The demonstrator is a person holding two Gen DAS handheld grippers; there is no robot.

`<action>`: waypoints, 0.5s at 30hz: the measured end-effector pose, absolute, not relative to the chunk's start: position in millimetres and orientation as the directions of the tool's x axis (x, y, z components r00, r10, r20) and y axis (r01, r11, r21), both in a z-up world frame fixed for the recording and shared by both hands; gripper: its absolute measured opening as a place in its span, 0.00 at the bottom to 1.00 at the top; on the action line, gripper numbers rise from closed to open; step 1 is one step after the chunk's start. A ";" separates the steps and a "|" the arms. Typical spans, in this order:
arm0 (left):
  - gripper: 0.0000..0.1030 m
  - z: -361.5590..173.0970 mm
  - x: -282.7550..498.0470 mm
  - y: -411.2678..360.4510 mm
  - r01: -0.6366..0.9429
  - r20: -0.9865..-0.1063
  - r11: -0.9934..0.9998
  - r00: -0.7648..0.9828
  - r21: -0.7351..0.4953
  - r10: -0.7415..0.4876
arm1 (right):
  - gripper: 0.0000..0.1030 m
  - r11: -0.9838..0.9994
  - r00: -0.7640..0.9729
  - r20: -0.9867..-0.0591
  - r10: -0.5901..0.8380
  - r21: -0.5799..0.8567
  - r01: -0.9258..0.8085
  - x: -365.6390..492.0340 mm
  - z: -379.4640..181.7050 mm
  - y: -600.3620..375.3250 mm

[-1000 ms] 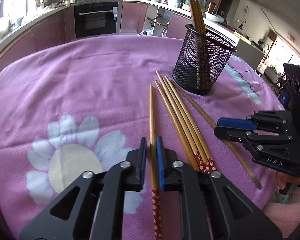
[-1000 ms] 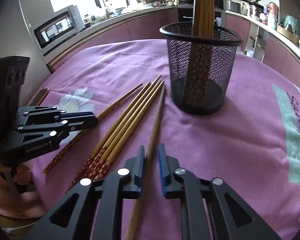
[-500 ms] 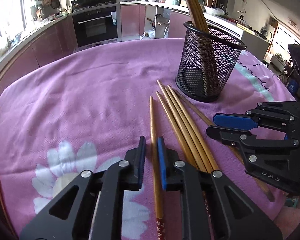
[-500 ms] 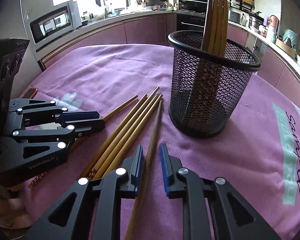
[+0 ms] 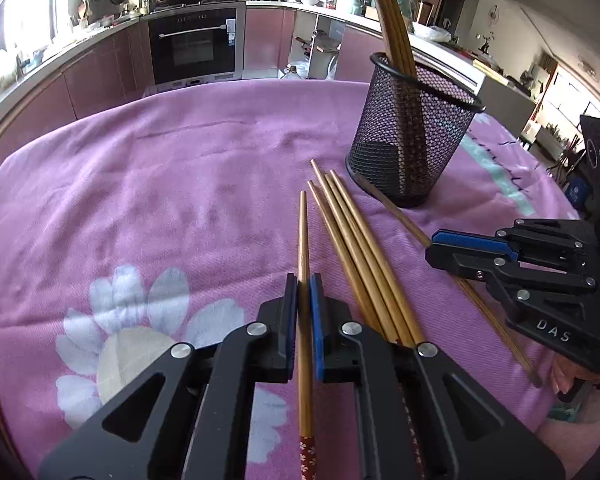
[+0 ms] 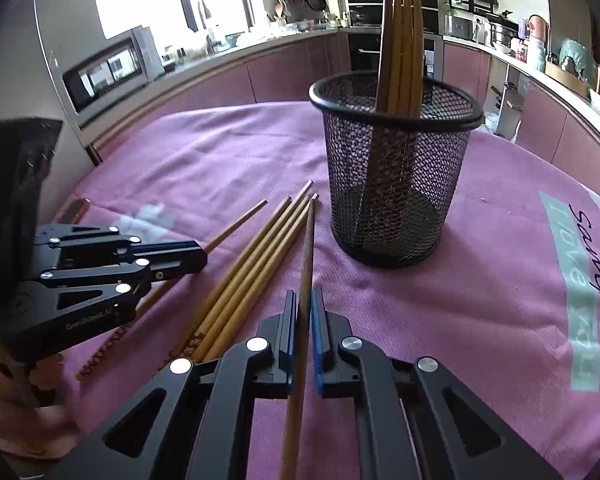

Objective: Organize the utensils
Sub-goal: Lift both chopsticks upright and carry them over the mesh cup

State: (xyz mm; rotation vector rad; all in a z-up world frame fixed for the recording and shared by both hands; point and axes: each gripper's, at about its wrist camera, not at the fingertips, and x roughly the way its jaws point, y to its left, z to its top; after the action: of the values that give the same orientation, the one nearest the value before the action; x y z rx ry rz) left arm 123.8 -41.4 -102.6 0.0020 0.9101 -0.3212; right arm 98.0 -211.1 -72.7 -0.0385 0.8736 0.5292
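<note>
Your left hand-held gripper (image 5: 304, 288) has just been closing, and its blue pads now clamp a single chopstick (image 5: 303, 236) that lies apart on the left of the loose ones. Its thin tip points away from you across the pink cloth (image 5: 180, 184) on the worktop; its red patterned end lies near you behind the pads.

Your right hand-held gripper (image 6: 305, 304) has likewise just been closing and is now clamped on the rightmost chopstick (image 6: 309, 240), whose tip reaches toward the black mesh holder (image 6: 392, 184).

Between the two held sticks, a bundle of four chopsticks (image 5: 352, 240) lies side by side on the cloth, touching one another, tips toward the holder. The mesh holder stands upright on the far right side of the cloth, just beyond those tips, with several chopsticks (image 6: 402, 40) already standing in it and leaning against its rim.
</note>
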 end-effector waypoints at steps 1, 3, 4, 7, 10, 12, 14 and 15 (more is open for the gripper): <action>0.07 -101.2 122.8 -39.8 0.276 -0.773 0.950 0.568 -0.144 -0.283 | 0.06 0.868 0.525 -0.732 0.435 0.185 -0.462 96.1 -70.9 -213.1; 0.07 -97.2 120.7 -35.5 0.280 -0.766 0.944 0.565 -0.173 -0.308 | 0.05 0.862 0.530 -0.720 0.447 0.189 -0.470 91.6 -66.2 -214.9; 0.07 -94.2 119.3 -33.0 0.284 -0.760 0.940 0.563 -0.191 -0.324 | 0.05 0.857 0.531 -0.713 0.458 0.196 -0.476 89.5 -63.7 -215.6; 0.07 -86.5 116.2 -28.8 0.291 -0.746 0.930 0.563 -0.225 -0.356 | 0.05 0.846 0.537 -0.691 0.483 0.212 -0.489 84.6 -57.1 -217.8; 0.07 -75.2 112.4 -24.6 0.300 -0.724 0.918 0.569 -0.259 -0.390 | 0.05 0.838 0.548 -0.667 0.505 0.228 -0.496 80.6 -47.6 -220.5; 0.07 -68.7 110.4 -23.2 0.309 -0.709 0.908 0.570 -0.284 -0.415 | 0.05 0.835 0.555 -0.652 0.516 0.238 -0.497 79.8 -43.2 -224.5; 0.07 -61.9 108.1 -22.8 0.321 -0.695 0.898 0.571 -0.302 -0.437 | 0.05 0.830 0.563 -0.635 0.529 0.249 -0.499 78.0 -37.4 -228.6; 0.07 -58.6 106.8 -22.4 0.326 -0.688 0.894 0.573 -0.307 -0.445 | 0.05 0.828 0.567 -0.627 0.534 0.254 -0.499 77.5 -35.0 -230.6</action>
State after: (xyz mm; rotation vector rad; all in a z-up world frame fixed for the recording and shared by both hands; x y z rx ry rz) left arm 106.8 -22.4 -58.6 -0.1523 0.8482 -0.4537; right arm 77.5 -230.6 -35.0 0.0501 0.7543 0.6073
